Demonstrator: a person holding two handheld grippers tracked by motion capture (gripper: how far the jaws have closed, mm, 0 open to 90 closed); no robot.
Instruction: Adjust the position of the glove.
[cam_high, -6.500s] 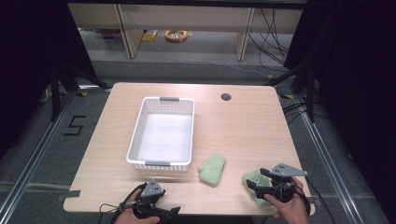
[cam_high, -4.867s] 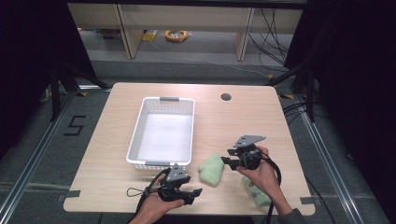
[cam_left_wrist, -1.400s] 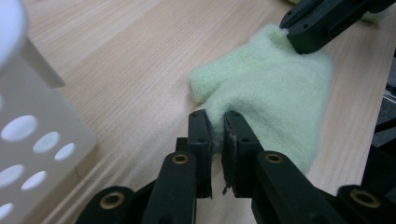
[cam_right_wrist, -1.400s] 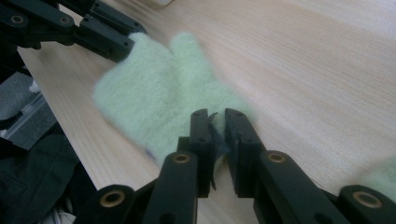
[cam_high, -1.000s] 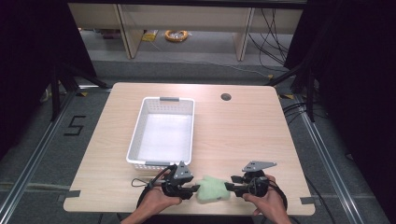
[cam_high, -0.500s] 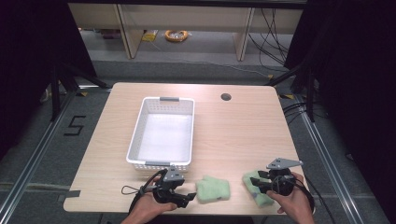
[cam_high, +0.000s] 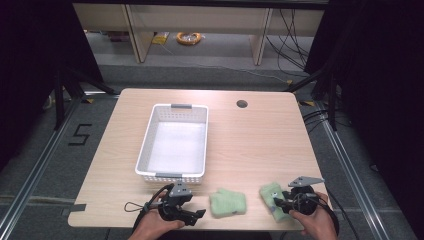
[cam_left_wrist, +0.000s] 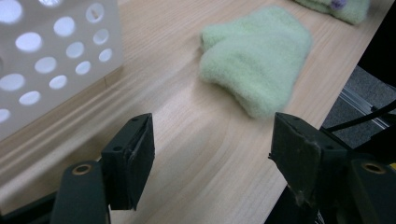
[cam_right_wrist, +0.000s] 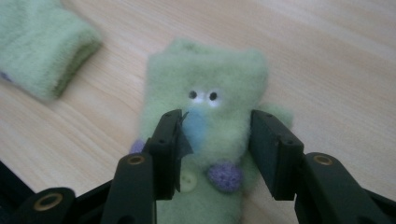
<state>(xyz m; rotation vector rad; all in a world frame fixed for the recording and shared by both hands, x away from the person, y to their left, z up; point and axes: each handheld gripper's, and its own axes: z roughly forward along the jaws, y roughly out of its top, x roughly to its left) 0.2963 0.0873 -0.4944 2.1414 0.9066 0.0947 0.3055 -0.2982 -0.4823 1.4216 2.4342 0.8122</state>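
Near the front edge of the table (cam_high: 260, 135), toward its right corner, a fuzzy green sock (cam_high: 272, 197) with a little face lies flat on the wood, and the right gripper (cam_high: 281, 204) has its jaws set on either side of the sock's middle. In the right gripper view the sock (cam_right_wrist: 210, 135) sits between the two black jaws, with small eyes, a blue patch and a purple spot on it; the jaws look close to its sides, but I cannot tell whether the pads actually press the fabric or merely flank it. A second green sock (cam_high: 228, 202) lies folded just left of it along the same front edge, between the two hands. The left gripper (cam_high: 197, 214) points at it from the left with its jaws spread wide and nothing between them — they have just been opening — and in the left gripper view the folded sock (cam_left_wrist: 257, 58) rests clear beyond the fingertips. The white basket (cam_high: 175, 177) stands behind, nearer the table's middle. Both socks are probably light, soft and limp, with a plush pile that gives good friction — they should sag and unfold when lifted. A pinch across the thick middle, gathering both layers, looks the safest hold; a grip at the thin edge may catch only one layer.
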